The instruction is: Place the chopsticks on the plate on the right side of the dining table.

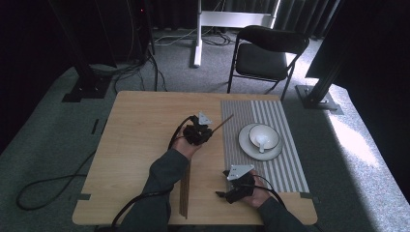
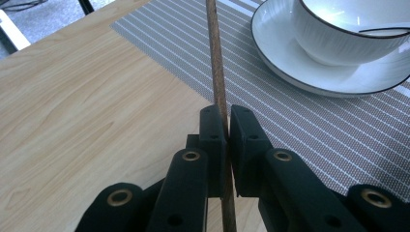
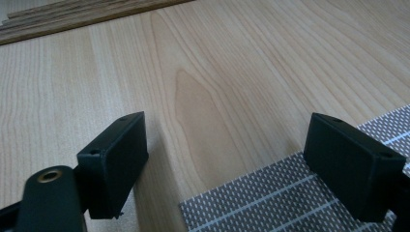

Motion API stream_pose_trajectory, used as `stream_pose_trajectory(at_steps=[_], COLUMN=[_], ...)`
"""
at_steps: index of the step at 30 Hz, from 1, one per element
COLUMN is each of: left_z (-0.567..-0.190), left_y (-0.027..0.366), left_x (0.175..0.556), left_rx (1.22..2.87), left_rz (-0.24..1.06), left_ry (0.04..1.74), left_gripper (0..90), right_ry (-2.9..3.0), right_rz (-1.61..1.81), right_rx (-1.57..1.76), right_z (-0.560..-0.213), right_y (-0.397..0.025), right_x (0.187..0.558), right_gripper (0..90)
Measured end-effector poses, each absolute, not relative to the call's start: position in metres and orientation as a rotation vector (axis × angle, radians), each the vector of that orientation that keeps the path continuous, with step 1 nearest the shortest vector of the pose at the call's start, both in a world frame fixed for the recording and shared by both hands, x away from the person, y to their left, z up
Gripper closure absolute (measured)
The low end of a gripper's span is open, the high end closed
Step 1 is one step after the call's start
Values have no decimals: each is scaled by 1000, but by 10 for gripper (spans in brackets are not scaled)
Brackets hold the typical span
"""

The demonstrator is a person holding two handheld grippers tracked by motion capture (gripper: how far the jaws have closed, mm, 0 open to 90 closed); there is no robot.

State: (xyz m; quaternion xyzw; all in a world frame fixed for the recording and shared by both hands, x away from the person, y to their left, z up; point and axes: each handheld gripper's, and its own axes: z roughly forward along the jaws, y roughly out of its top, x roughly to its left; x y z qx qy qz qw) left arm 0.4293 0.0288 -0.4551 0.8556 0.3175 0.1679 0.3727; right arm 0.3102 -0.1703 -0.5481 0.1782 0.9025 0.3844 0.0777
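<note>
Nearest the person, the right gripper [image 1: 221,194] hovers low over the table [image 1: 145,121] at the striped mat's [image 1: 270,159] near corner, jaws spread wide and empty. Beside it lies a bundle of sticks [image 1: 184,193]. Farther out, the left gripper [image 2: 227,126] pinches a thin brown stick [image 2: 216,63] that slants over the mat's edge toward the bowl [image 2: 348,34] on its saucer [image 2: 290,63].
</note>
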Motion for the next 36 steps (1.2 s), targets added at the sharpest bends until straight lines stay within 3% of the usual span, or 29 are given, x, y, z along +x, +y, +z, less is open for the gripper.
stream_pose_trajectory(at_steps=[36], left_z=[-451], left_y=[-20], left_x=[449], left_rx=[2194], left_rz=[393], left_ry=[745], left_gripper=[844], right_ry=[2699], right_rz=[1149], right_rx=[527], right_z=[-549], right_y=[-170], right_x=[310], right_gripper=[143])
